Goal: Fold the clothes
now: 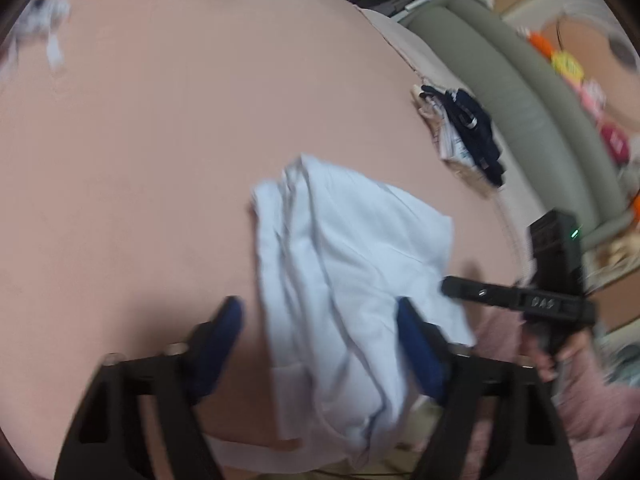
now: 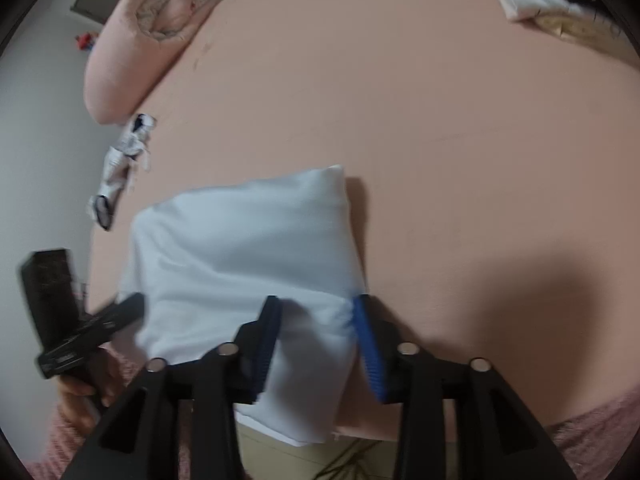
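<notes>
A white folded garment [image 1: 352,264] lies on the pink bed sheet [image 1: 160,160] near the front edge, part of it hanging over. My left gripper [image 1: 320,344] is open, its blue-padded fingers [image 1: 222,344] on either side of the garment's near end. In the right wrist view the same garment [image 2: 248,248] lies between the fingers of my right gripper [image 2: 318,344], which is open with blue pads [image 2: 370,352] standing apart around the cloth's near edge. The other gripper's black body shows at the left [image 2: 76,320].
A pile of dark and patterned clothes [image 1: 464,132] lies at the bed's right side by a grey padded rail [image 1: 520,92]. A small white-and-dark garment [image 2: 124,160] and a rolled pink quilt [image 2: 140,36] lie at the far left edge.
</notes>
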`<state>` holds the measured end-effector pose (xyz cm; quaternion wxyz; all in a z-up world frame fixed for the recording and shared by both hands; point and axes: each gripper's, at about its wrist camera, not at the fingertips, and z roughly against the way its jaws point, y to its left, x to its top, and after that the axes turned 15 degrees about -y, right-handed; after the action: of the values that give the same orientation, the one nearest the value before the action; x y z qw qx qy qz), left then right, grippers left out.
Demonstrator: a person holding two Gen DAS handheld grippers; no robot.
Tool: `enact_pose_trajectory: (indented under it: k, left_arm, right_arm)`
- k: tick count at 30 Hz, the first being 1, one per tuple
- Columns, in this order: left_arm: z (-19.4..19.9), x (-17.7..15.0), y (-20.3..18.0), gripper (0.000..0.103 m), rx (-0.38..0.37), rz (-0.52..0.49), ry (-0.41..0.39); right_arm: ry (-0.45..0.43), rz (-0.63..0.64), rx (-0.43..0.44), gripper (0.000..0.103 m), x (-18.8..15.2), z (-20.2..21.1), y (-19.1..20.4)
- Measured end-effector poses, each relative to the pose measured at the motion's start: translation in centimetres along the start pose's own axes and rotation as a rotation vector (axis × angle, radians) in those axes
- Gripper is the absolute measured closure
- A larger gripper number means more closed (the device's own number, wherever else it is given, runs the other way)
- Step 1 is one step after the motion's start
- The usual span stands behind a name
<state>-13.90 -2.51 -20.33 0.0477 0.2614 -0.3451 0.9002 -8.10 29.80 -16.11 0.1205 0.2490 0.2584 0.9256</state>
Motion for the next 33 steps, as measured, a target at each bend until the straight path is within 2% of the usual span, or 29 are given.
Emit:
enact_pose_trajectory:
  k: [3, 7, 9, 10, 11, 12, 13, 15, 17, 18, 19, 20, 23, 28, 33]
  left_arm:
    - [0.1, 0.0, 0.4, 0.040, -0.018, 0.032, -0.005]
    - [-0.3, 0.3, 0.1, 0.030, 0.011, -0.011, 0.015]
    - [-0.8, 0.4, -0.3, 0.029, 0.029, -0.028, 0.024]
    - [-0.9, 0.4, -0.7, 0.029, 0.039, -0.046, 0.025]
    - [-1.0, 0.4, -1.2, 0.030, 0.049, -0.070, 0.024]
    - [-1.0, 0.4, -1.7, 0.033, 0.058, -0.095, 0.024]
    - [-1.1, 0.3, -2.2, 0.036, 0.068, -0.119, 0.023]
    - [-1.0, 0.2, -3.0, 0.051, 0.078, -0.157, 0.018]
    - [-0.9, 0.1, -3.9, 0.058, 0.096, -0.203, 0.010]
    - [-0.8, 0.0, -4.3, 0.062, 0.104, -0.219, 0.003]
    - [-0.7, 0.0, -4.6, 0.064, 0.115, -0.229, -0.004]
    - [-0.6, -0.1, -4.8, 0.066, 0.126, -0.239, -0.009]
    - [-0.4, -0.2, -5.6, 0.071, 0.157, -0.278, -0.022]
    - [-0.2, -0.4, -6.2, 0.071, 0.189, -0.307, -0.031]
    - [0.1, -0.5, -6.5, 0.071, 0.210, -0.335, -0.040]
  right_arm:
    - [0.016, -0.023, 0.048, 0.058, 0.2, -0.2, -0.3]
    - [0.033, -0.025, 0.069, 0.057, 0.5, -0.2, -0.7]
    - [0.038, -0.005, 0.082, 0.043, 0.4, -0.7, -0.6]
    - [0.039, 0.014, 0.086, 0.031, 0.3, -1.0, -0.3]
    - [0.037, 0.042, 0.079, 0.026, 0.1, -1.0, 0.3]
    - [0.036, 0.071, 0.068, 0.026, -0.2, -1.0, 0.7]
    - [0.033, 0.102, 0.048, 0.028, -0.4, -1.0, 0.9]
    - [0.014, 0.141, 0.017, 0.038, -0.8, -0.9, 1.1]
    - [0.002, 0.117, 0.025, 0.058, -0.7, -1.3, 1.1]
    - [0.001, 0.088, 0.036, 0.062, -0.6, -1.3, 0.6]
    - [0.000, 0.065, 0.049, 0.070, -0.5, -0.9, 0.0]
    - [-0.004, 0.053, 0.065, 0.073, -0.4, -0.3, -0.2]
    - [-0.016, 0.071, 0.072, 0.074, -0.2, 0.6, 0.3]
    - [0.000, 0.086, 0.017, 0.072, -0.3, 0.0, 0.6]
    - [-0.020, 0.070, -0.013, 0.072, 0.3, -0.2, 0.7]
